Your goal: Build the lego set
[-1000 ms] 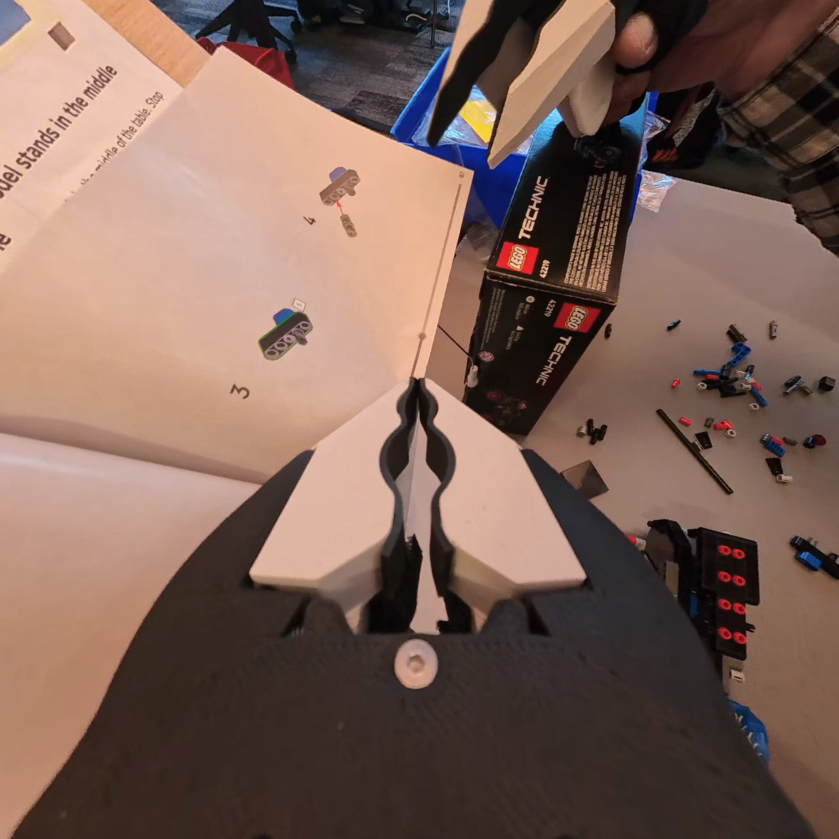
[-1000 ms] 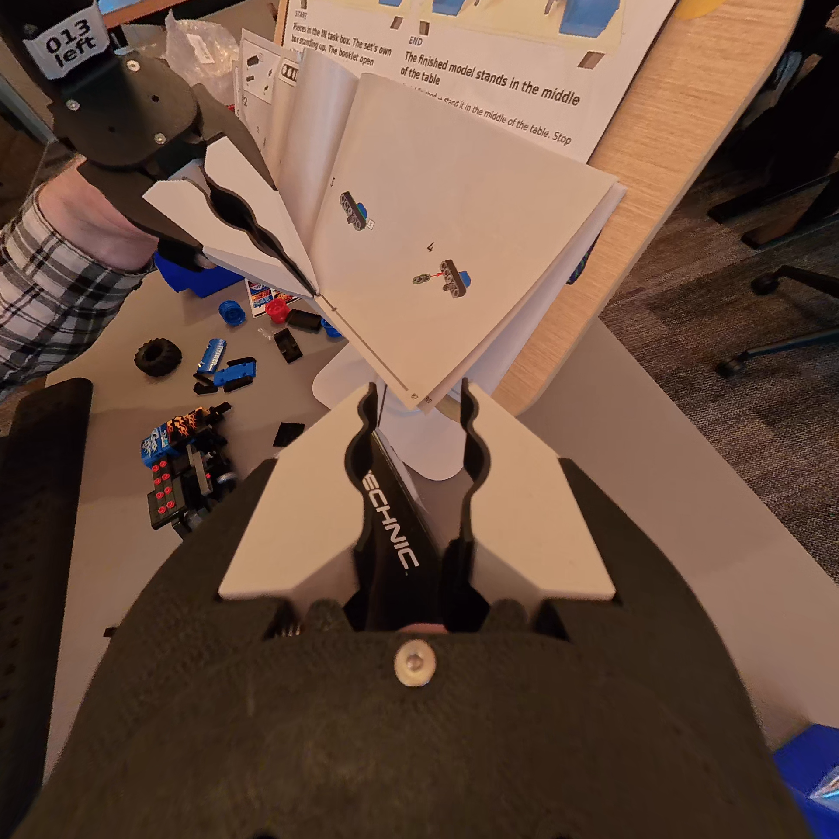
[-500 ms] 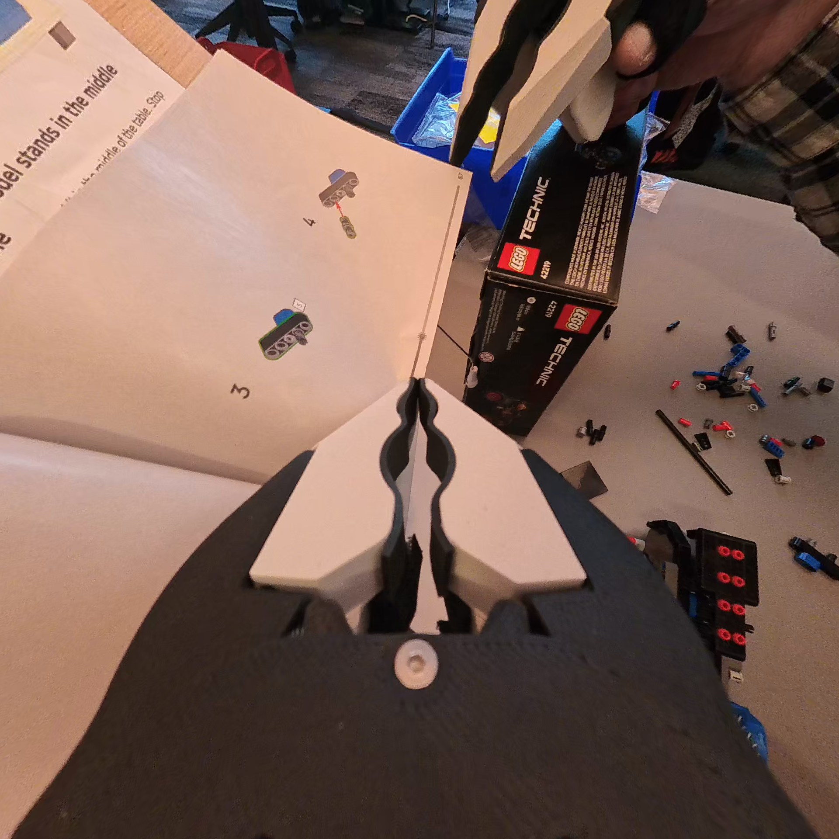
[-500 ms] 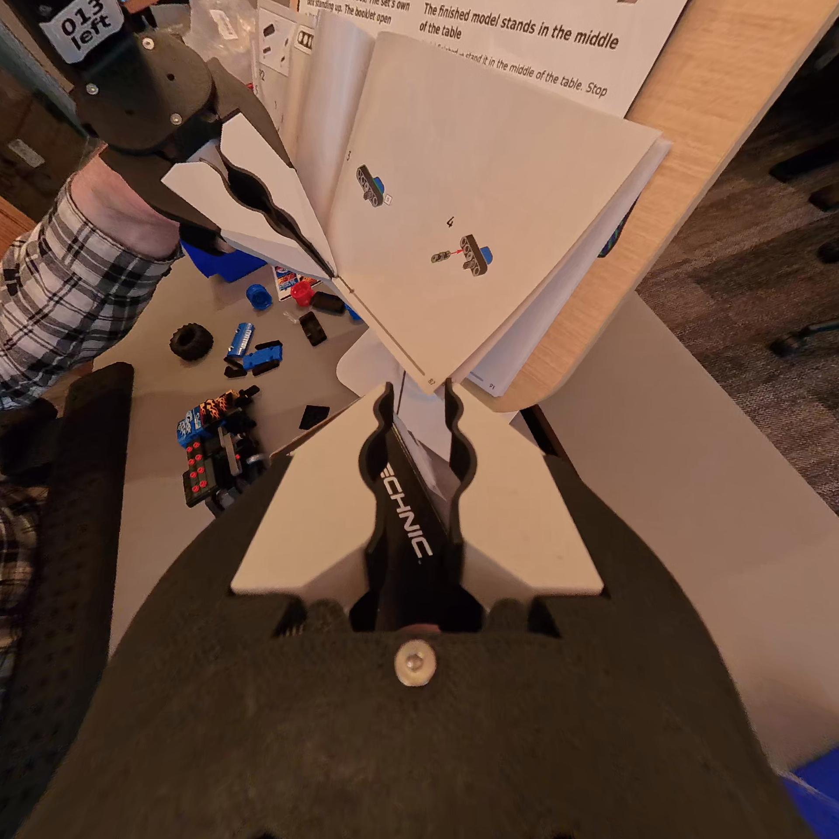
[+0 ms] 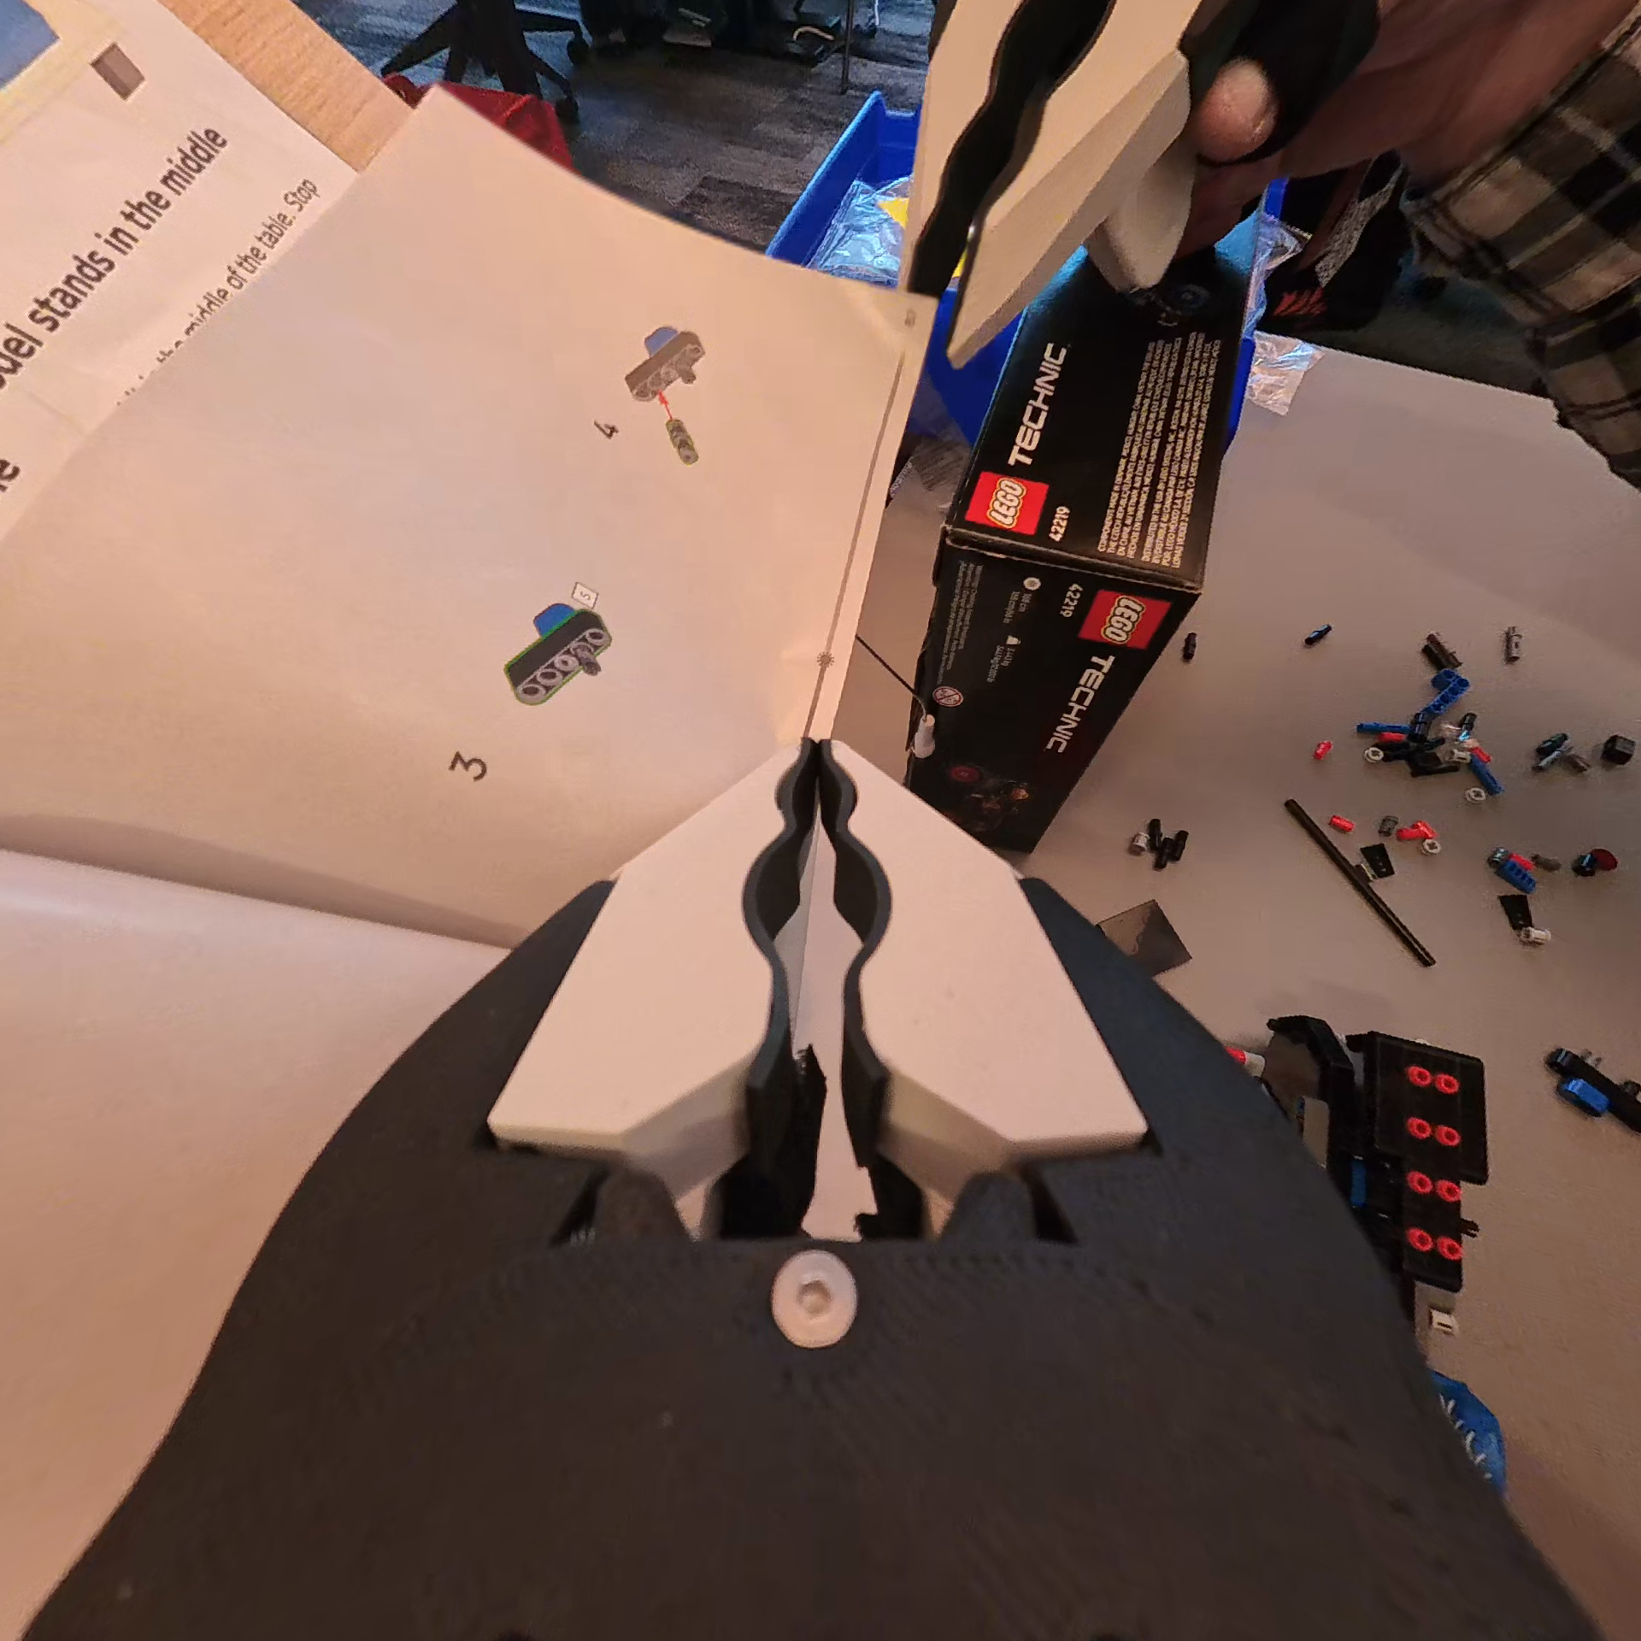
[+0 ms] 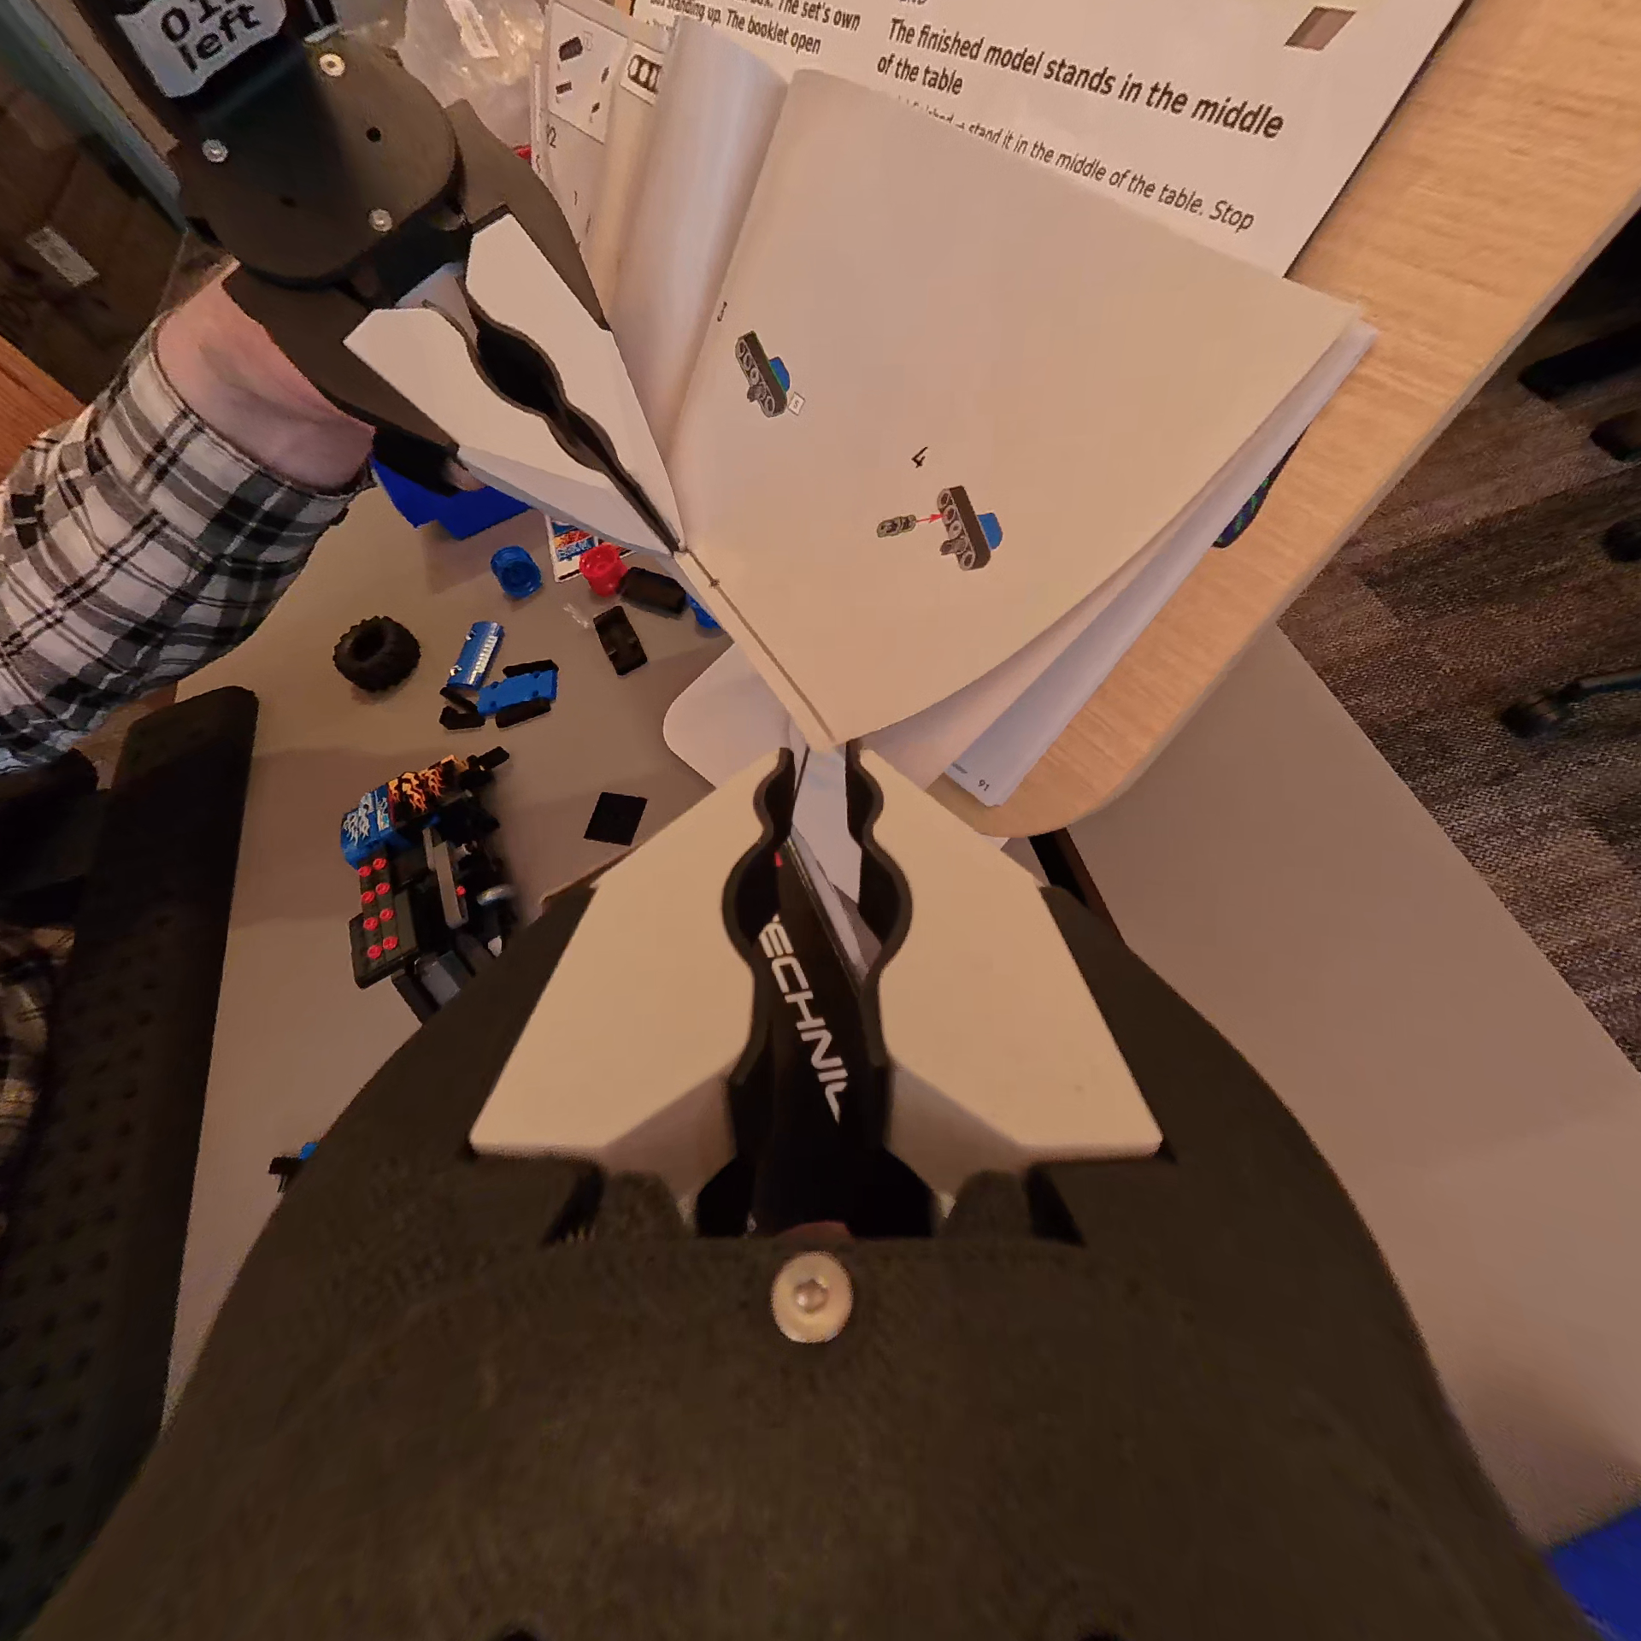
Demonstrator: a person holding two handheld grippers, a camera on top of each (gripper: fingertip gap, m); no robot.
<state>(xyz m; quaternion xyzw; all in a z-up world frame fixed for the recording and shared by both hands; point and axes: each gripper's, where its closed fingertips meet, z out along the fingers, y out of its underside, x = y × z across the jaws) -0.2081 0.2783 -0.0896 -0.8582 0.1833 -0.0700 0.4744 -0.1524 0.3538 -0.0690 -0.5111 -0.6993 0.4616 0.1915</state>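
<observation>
The open instruction booklet (image 5: 444, 533) is held up off the table and shows two build steps. My left gripper (image 5: 817, 750) is shut on its lower edge at the fold; it also shows in the right wrist view (image 6: 670, 546). My right gripper (image 6: 817, 755) has its jaws a narrow gap apart, with its tips at the booklet's (image 6: 977, 355) near corner. I cannot tell whether it pinches the paper. The black set box (image 6: 799, 1003) shows through that gap. In the left wrist view the right gripper (image 5: 941, 311) hangs over the upright box (image 5: 1083, 533).
A partly built black model with red pins (image 5: 1412, 1154) lies on the grey table and also shows in the right wrist view (image 6: 417, 888). Loose small parts (image 5: 1438, 737), a black tyre (image 6: 375, 653), a blue bin (image 5: 852, 178) and a printed sheet (image 6: 1110, 98) on a wooden board surround them. My right fingertips sit around 11 centimeters from my left ones.
My right gripper's jaws have narrowed and it has moved closer to the booklet's corner. My left gripper keeps its hold on the booklet and has barely moved.
</observation>
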